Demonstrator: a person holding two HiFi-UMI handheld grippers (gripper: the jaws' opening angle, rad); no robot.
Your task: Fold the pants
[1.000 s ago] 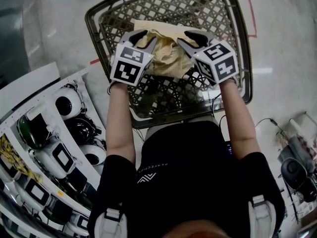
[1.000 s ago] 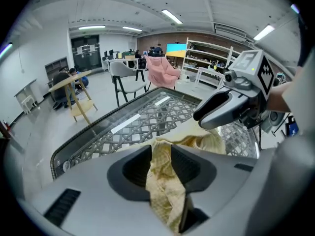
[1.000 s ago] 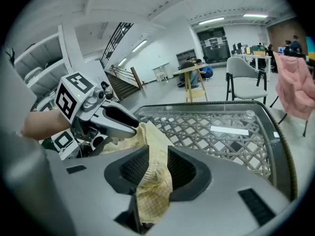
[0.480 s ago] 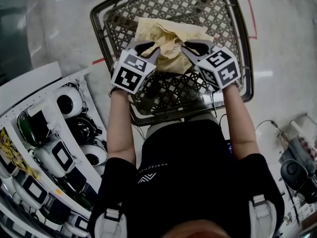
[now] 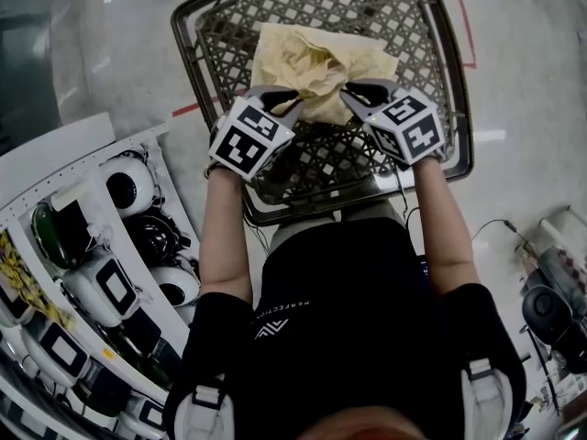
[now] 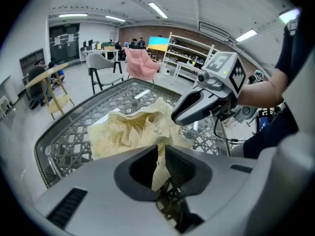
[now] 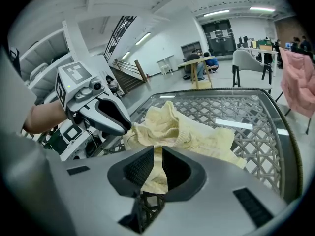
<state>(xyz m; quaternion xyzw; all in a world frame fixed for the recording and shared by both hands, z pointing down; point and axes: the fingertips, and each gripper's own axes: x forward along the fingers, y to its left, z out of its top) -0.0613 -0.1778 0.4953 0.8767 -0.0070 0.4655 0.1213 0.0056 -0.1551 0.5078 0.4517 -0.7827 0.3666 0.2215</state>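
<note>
The pale yellow, crumpled cloth pants (image 5: 316, 58) lie in a loose heap on the dark, round-cornered, lattice-topped table (image 5: 367, 7), spread from the middle of the top toward 12 o'clock in the head view; the grey left claw (image 5: 277, 99) meets the heap's near edge at 7 o'clock of the cloth, and the grey right claw (image 5: 360, 94) meets it at 5 o'clock, the two near each other but apart; in the left gripper view a narrow fold of the pants runs up between the ribbed dark pads, and the jaws are closing on it with only a thin slit between them; in the right gripper view the jaws stand nearly together, pinching a strip of the same yellow cloth; the rest of the pants bunches just beyond both claws, resting on the table; both claws point downward at a slant; a white rack of rounded white-and-black devices (image 5: 110, 246) stands at 8 o'clock of the head view, beside the person's left arm
</note>
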